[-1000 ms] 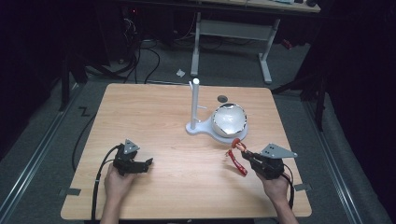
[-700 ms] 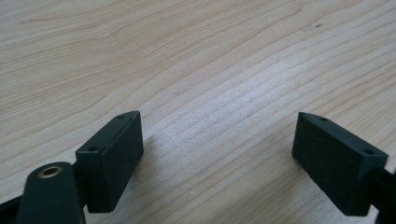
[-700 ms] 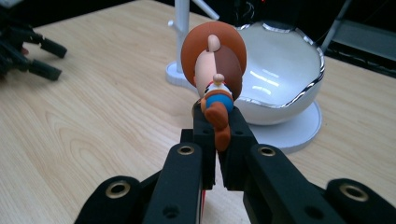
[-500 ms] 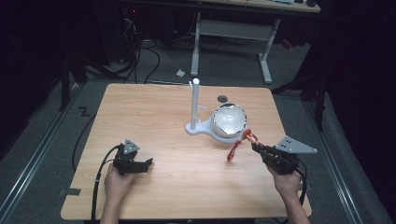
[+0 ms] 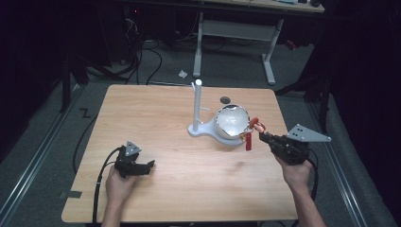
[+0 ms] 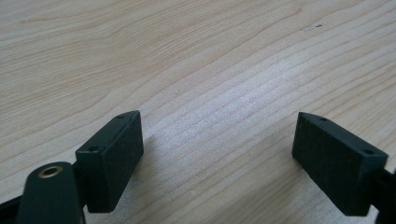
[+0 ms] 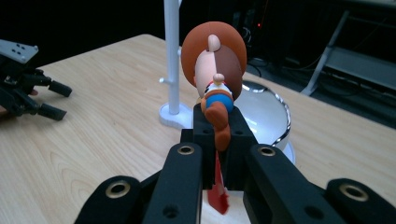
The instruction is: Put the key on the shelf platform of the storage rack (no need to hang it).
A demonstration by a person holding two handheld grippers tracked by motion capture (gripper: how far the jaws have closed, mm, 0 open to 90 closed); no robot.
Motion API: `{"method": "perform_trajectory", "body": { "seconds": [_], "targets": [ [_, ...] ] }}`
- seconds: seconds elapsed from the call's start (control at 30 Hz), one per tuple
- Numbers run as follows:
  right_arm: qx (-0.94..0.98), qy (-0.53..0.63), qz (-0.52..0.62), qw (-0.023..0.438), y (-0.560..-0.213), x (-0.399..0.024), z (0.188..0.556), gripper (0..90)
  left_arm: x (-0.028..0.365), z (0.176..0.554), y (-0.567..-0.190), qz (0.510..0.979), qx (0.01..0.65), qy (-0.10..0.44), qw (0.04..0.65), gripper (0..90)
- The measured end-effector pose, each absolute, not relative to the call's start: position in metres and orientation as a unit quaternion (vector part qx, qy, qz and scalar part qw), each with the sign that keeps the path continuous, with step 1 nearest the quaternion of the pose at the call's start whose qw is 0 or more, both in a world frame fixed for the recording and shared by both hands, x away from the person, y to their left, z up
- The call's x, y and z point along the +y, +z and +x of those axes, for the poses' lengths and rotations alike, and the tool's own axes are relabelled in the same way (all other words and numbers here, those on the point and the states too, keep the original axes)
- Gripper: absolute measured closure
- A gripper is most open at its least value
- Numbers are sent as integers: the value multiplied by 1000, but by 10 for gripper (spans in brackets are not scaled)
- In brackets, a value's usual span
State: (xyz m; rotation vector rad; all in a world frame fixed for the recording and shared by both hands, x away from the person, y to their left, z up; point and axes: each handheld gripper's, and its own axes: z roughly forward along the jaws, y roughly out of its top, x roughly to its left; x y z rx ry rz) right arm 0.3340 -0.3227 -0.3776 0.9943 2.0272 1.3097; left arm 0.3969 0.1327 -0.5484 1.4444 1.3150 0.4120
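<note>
1. Right now the right gripper (image 7: 219,140) is clamped on a small figurine (image 7: 214,65): jaws pinched on its lower body, big brown-haired head sticking up past the tips, a red strip hanging down below the jaws.
2. From the high view, the right gripper (image 5: 262,137) is held off the tabletop near the right edge, about mid-depth, with the figurine (image 5: 257,126) just beside the white bowl's rim.
3. Left gripper (image 6: 219,154) is spread wide w/ nothing between the jaws; bare wood grain under it. High view puts the left gripper (image 5: 150,165) low on the tabletop toward the front-left corner, well apart from the rest.
4. White bowl (image 5: 232,121) sits right of centre, touching the base of a white stand (image 5: 197,106) w/ an upright post and a small peg.
5. Progress, as I judge it: pick-up done, figurine lifted and brought next to the bowl. Left to do: placing it, prob. into the bowl or on the stand (can't tell which), then letting go.
</note>
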Motion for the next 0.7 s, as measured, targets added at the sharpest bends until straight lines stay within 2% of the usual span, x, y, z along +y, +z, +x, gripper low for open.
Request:
{"method": "perform_trajectory", "body": {
  "seconds": [0.43,0.7],
  "targets": [
    [751,483,358,272,-352,-314,362,868,133,397,-548,608,554,174,542,167],
    [744,484,371,272,-347,-311,383,868,133,397,-548,608,554,174,542,167]
  ]
}}
